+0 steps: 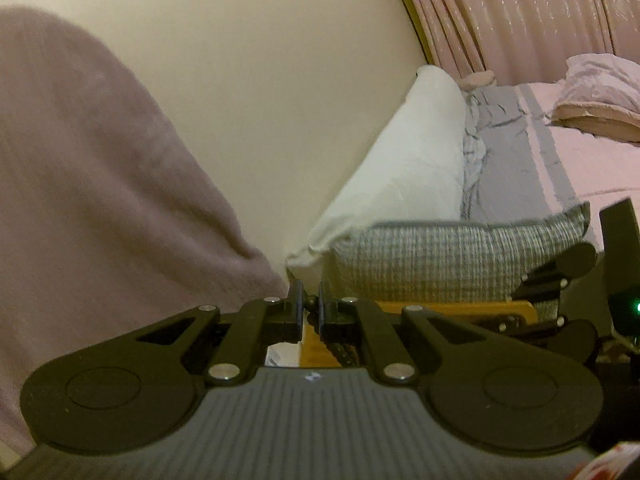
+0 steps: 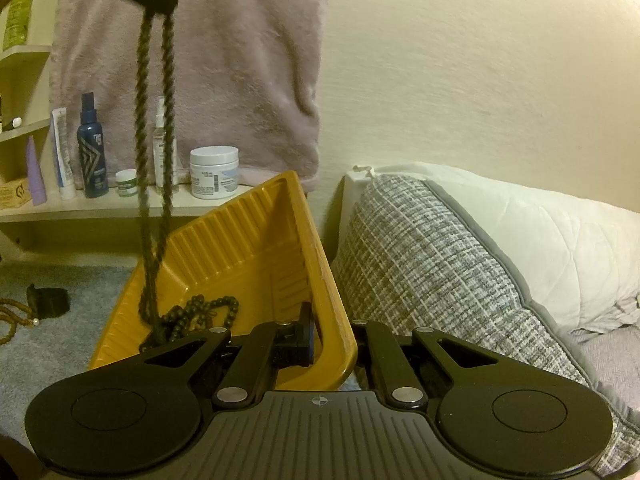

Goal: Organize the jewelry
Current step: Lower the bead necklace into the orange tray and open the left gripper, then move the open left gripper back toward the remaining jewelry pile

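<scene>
A yellow plastic tray (image 2: 248, 248) is tipped up on the grey carpet, and my right gripper (image 2: 332, 340) is shut on its right rim, one finger inside and one outside. A long dark beaded necklace (image 2: 156, 140) hangs in two strands from my left gripper (image 2: 160, 6) at the top left, and its lower end lies coiled on the tray floor (image 2: 208, 310). In the left wrist view my left gripper (image 1: 310, 301) is shut on a dark bead of the necklace (image 1: 344, 354). Below it show the tray's edge (image 1: 440, 307) and the right gripper (image 1: 560, 276).
A low shelf (image 2: 100, 212) carries bottles, a tube and a white jar (image 2: 214, 172). A mauve towel (image 2: 224, 60) hangs behind. A checked cushion (image 2: 432, 268) and a white pillow (image 2: 540, 232) press against the tray's right side. A brown bead strand (image 2: 12, 320) and a black object (image 2: 48, 300) lie on the carpet.
</scene>
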A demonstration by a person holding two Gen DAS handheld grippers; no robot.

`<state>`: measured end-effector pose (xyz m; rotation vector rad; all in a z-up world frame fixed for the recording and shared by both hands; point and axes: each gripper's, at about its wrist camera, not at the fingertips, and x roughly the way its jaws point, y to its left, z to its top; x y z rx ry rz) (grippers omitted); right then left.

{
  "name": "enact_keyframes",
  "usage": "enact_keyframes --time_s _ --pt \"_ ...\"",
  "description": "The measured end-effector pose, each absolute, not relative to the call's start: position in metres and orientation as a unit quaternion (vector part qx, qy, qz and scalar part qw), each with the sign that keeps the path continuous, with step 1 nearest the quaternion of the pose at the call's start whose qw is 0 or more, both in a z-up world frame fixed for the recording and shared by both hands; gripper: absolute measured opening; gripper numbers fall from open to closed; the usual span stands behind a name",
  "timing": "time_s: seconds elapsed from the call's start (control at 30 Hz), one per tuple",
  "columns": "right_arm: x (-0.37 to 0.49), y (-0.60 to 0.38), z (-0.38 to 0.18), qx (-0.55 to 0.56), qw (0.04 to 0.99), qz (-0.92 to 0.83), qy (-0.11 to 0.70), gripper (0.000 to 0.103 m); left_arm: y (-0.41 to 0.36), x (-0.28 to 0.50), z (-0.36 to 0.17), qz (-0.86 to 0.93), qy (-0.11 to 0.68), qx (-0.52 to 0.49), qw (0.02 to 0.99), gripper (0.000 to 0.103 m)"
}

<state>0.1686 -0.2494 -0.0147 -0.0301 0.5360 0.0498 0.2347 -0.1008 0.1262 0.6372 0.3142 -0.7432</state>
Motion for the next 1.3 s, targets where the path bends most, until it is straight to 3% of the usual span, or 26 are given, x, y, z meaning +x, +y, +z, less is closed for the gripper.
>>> enact_keyframes --time_s 0.57,1.0,1.1,1.17,1.3 --pt "0.17 -0.249 -0.015 -0.013 0.964 0.025 0.265 0.006 -0.108 0.251 0.048 -0.375 0.241 0.327 0.833 0.006" --pt "0.17 -0.249 -0.014 -0.012 0.964 0.025 0.265 0.006 -0.108 0.258 0.036 -0.377 0.261 0.319 0.829 0.007" --pt "0.17 -0.249 -0.014 -0.012 0.964 0.025 0.265 0.006 -0.108 0.258 0.034 -0.379 0.261 0.32 0.828 0.012" --pt "0.17 -0.249 -0.014 -0.013 0.964 0.026 0.265 0.006 -0.108 0.259 0.033 -0.379 0.266 0.32 0.827 0.026" --pt "0.17 -0.249 -0.014 -0.013 0.964 0.025 0.265 0.006 -0.107 0.257 0.032 -0.375 0.265 0.324 0.827 0.027"
